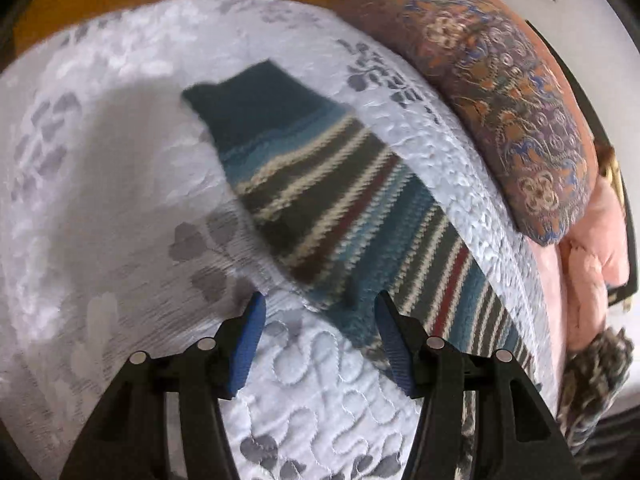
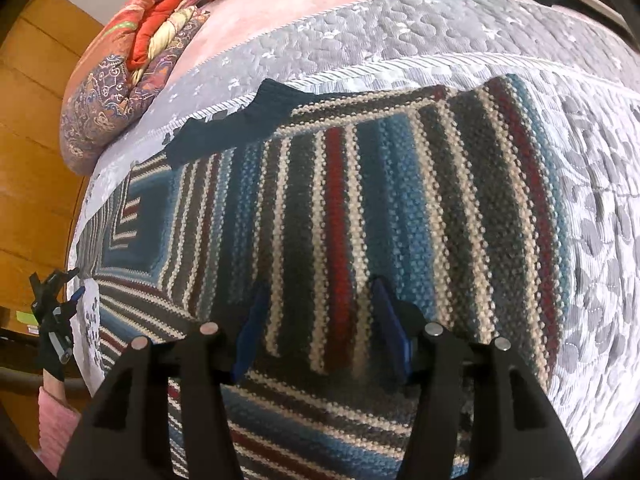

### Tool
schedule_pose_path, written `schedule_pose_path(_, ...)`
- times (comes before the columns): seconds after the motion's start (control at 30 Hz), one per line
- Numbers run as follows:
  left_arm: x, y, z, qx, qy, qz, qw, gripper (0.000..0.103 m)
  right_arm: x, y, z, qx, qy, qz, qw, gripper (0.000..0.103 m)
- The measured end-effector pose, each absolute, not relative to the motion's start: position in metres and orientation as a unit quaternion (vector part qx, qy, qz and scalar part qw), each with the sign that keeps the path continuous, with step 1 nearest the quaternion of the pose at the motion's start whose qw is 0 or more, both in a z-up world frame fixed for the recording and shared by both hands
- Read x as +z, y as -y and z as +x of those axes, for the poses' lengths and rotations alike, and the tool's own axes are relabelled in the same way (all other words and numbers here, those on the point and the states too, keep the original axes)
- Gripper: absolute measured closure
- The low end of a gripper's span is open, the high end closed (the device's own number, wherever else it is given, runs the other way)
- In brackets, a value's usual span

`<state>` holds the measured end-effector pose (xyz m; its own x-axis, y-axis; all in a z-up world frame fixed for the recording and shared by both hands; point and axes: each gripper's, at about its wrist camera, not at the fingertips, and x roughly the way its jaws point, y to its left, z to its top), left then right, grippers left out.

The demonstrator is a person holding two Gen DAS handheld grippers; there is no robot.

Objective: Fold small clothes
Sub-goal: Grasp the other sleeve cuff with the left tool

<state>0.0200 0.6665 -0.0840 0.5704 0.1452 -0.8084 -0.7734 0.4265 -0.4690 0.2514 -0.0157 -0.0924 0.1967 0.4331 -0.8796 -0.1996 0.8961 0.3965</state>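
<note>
Right wrist: striped knit sweater (image 2: pixel 360 200) flat on quilt (image 2: pixel 600 240)

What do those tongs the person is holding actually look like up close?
Both are alike. The left tongs and right tongs each have two black plastic arms that spread in a V, with triangular cut-outs and small round silver pins at the joints. Each arm ends in a flat blue finger with a ribbed inner face. No cables or markings show, and no sleeve is clearly visible.
</note>
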Motion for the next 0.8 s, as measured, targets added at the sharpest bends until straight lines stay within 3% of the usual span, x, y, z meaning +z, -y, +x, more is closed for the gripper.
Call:
schedule_pose_path(0.33,-0.092,-0.692,0.033,0.264,-0.282,-0.480,0.787,0.043,-0.095,0.009,0.251,0.205,-0.595,0.083,0.773,0.047)
schedule_pose_path(0.4,-0.091,-0.696,0.037,0.266,-0.283,-0.476,0.789,0.048,-0.096,0.009,0.251,0.205,-0.594,0.084,0.773,0.047)
schedule_pose_path(0.57,-0.090,-0.695,0.037,0.286,-0.292,-0.451,0.794,0.081,-0.096,0.009,0.252,0.206,-0.593,0.086,0.774,0.047)
schedule_pose_path(0.67,-0.083,-0.690,0.036,0.294,-0.283,-0.431,0.805,0.088,-0.096,0.008,0.251,0.206,-0.593,0.083,0.774,0.047)
schedule_pose_path(0.8,-0.063,-0.676,0.040,0.291,-0.268,-0.396,0.829,0.090,-0.096,0.008,0.251,0.206,-0.593,0.082,0.774,0.047)
